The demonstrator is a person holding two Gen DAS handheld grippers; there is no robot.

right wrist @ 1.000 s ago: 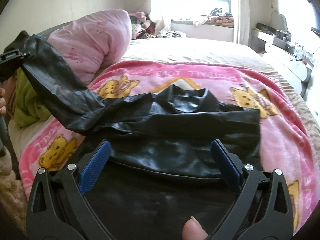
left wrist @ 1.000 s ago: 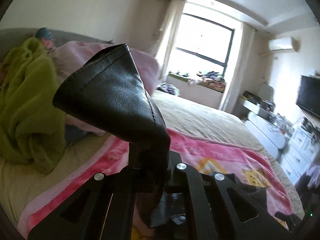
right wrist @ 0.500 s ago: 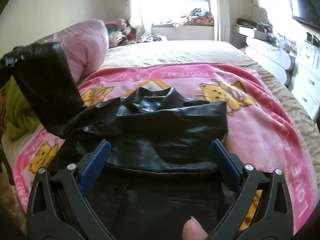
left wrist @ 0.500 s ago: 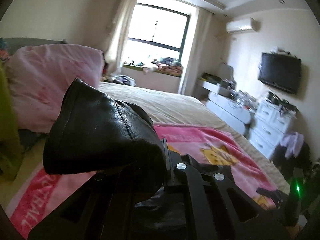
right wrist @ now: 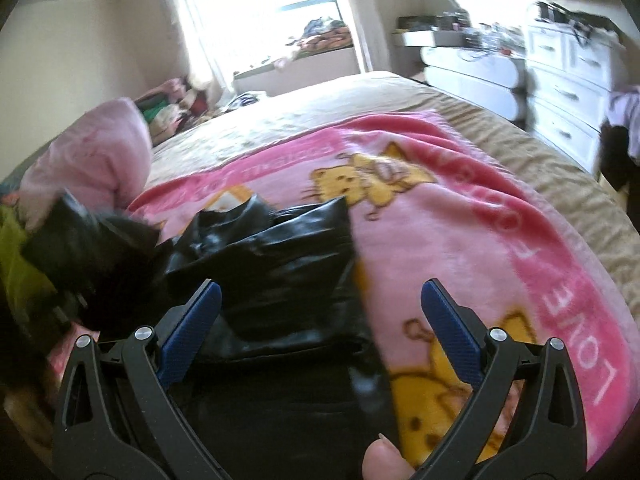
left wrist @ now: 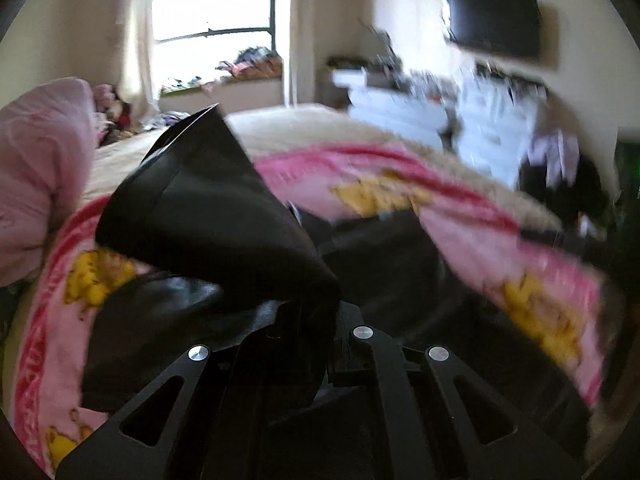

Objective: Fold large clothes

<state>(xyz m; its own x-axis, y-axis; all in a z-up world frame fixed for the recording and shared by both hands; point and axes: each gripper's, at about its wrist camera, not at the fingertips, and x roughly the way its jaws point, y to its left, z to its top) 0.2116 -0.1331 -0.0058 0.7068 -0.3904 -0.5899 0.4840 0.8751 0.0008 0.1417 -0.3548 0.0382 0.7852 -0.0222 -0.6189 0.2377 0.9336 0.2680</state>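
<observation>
A black leather jacket (right wrist: 276, 264) lies on a pink cartoon blanket (right wrist: 460, 232) on the bed, collar toward the window. My left gripper (left wrist: 316, 316) is shut on the jacket's sleeve cuff (left wrist: 208, 216), which stands up in front of its camera and hides the fingertips. In the right wrist view that sleeve (right wrist: 92, 248) hangs blurred at the left, over the jacket's left side. My right gripper (right wrist: 320, 304) stands open above the jacket's lower part, blue pads (right wrist: 192, 328) wide apart with nothing between them. A thumb tip (right wrist: 384, 460) shows at the bottom edge.
A pink duvet (right wrist: 92, 160) and a green blanket (right wrist: 16, 264) are bunched at the left of the bed. White drawers (right wrist: 568, 80) stand along the right wall under a television (left wrist: 492, 24). Clothes are piled on the window ledge (right wrist: 320, 36).
My left gripper has carried the sleeve rightward and down, over the jacket's body. The right gripper has swung to the right, staying open above the jacket.
</observation>
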